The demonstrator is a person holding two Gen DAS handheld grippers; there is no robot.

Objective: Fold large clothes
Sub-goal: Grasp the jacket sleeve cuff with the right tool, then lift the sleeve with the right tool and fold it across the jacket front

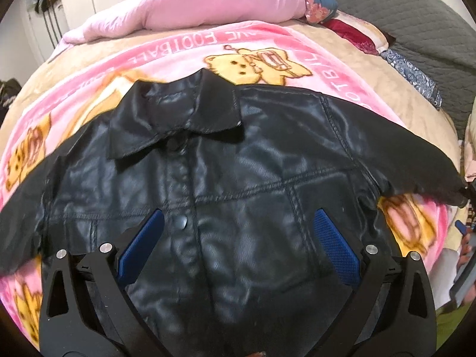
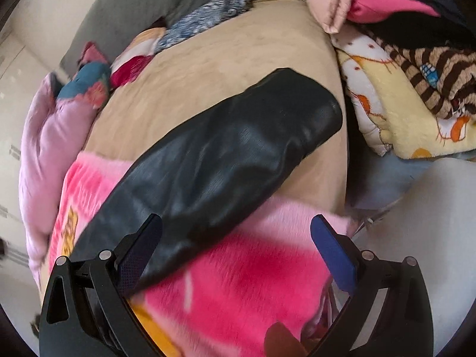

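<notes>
A bed filled both views, its tan cover overlaid by a pink cartoon-bear blanket with a rolled pale pink quilt lying along the far edge. On that blanket a black leather-look jacket lay front up and buttoned, collar toward the quilt, both sleeves spread out to the sides. In the right wrist view one sleeve ran diagonally from the pink blanket onto the tan cover, its cuff ending near a heap of folded bedding and clothes at the bed's edge. The left gripper hung over the jacket's lower front with its blue-padded fingers spread wide, holding nothing. The right gripper was likewise spread apart; its left finger sat at the sleeve's edge, possibly touching, though motion blur made that unclear.
</notes>
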